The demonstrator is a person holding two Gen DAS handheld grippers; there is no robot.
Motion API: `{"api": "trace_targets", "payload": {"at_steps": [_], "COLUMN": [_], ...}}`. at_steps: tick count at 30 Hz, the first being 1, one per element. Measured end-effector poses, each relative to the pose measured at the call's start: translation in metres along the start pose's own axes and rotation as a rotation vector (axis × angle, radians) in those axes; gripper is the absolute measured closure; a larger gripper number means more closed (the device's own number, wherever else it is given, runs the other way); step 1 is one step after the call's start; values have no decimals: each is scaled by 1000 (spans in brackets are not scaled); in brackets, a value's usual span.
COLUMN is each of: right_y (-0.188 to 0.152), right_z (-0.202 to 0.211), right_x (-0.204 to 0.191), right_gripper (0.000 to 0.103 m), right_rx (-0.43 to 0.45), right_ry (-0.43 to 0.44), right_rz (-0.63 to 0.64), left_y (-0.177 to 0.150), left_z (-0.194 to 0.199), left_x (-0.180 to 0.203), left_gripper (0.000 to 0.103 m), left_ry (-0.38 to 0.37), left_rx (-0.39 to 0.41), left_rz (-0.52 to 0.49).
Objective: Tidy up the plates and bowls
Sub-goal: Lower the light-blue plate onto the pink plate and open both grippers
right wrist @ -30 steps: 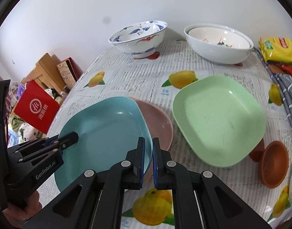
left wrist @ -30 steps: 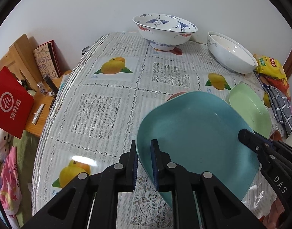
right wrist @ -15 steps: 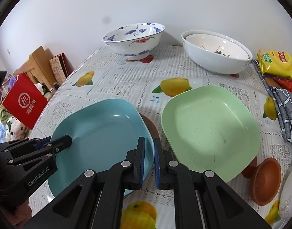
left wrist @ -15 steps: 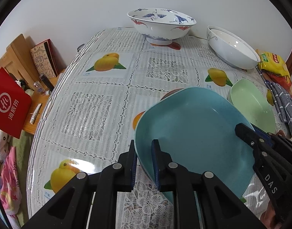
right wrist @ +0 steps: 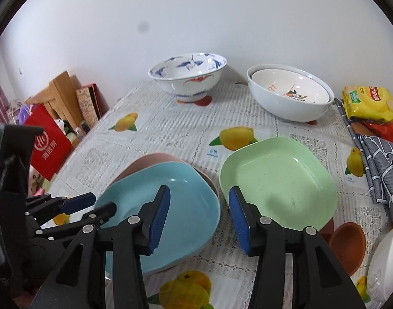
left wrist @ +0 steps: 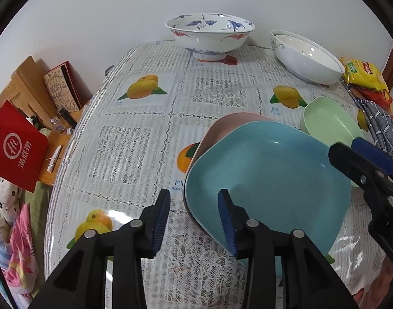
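Note:
A teal square plate [left wrist: 268,177] [right wrist: 170,200] rests on a pink plate [left wrist: 230,126] [right wrist: 150,162] on the mango-print tablecloth. My left gripper [left wrist: 194,198] [right wrist: 104,202] straddles the teal plate's left rim; its jaws are opening and the pads stand off the rim. My right gripper [right wrist: 199,193] [left wrist: 343,148] straddles the plate's right rim, its jaws also opening, with the pads clear of it. A green square plate [right wrist: 276,180] [left wrist: 327,123] lies just to the right.
At the back stand a blue-and-white crane bowl [right wrist: 188,74] and two nested white bowls [right wrist: 289,92]. A brown dish [right wrist: 348,247], a white bowl [right wrist: 384,265], a checked cloth [right wrist: 376,159] and a snack packet [right wrist: 368,103] fill the right side. Off the table's left edge, a red bag [left wrist: 19,146].
Both grippers were shut on the teal plate's rims; now both have let go and stand apart. The plate has settled lower onto the pink plate.

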State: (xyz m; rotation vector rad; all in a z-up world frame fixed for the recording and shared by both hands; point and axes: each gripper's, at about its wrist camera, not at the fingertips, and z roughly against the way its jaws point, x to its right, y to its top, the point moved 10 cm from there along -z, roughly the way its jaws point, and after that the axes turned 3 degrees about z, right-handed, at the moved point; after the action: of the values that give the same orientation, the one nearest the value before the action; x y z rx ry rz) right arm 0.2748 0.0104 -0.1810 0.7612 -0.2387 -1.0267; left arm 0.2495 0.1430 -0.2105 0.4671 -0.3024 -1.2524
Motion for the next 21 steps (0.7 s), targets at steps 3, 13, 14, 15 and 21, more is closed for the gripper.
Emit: {"api": "trace_targets", "payload": {"at_steps": [3,13,14,15,21], "right_y": [-9,-33,-33,-33,-31], "right_z": [2,-18,-20,-21,-29], "right_x": [5,-2,-3,-2,4], "right_gripper": [52,70,72,74,80], "right_rx": [-57,-139,-132,-126,-110], "right_ry": [32,70,62,53,60], "right_rz": [-36,-43,-38,-31,-59], "left_y": [2,0,1,1,3], "left_z": [8,13,13,12,9], "left_x": [-2,-2,-2,-2,2], "left_gripper": [62,60,60,60,60], "left_ry": [-4,0,2,1,-12], "left_rx": [17,23,23,23,19], "left_rz": [5,10,11,14,20]}}
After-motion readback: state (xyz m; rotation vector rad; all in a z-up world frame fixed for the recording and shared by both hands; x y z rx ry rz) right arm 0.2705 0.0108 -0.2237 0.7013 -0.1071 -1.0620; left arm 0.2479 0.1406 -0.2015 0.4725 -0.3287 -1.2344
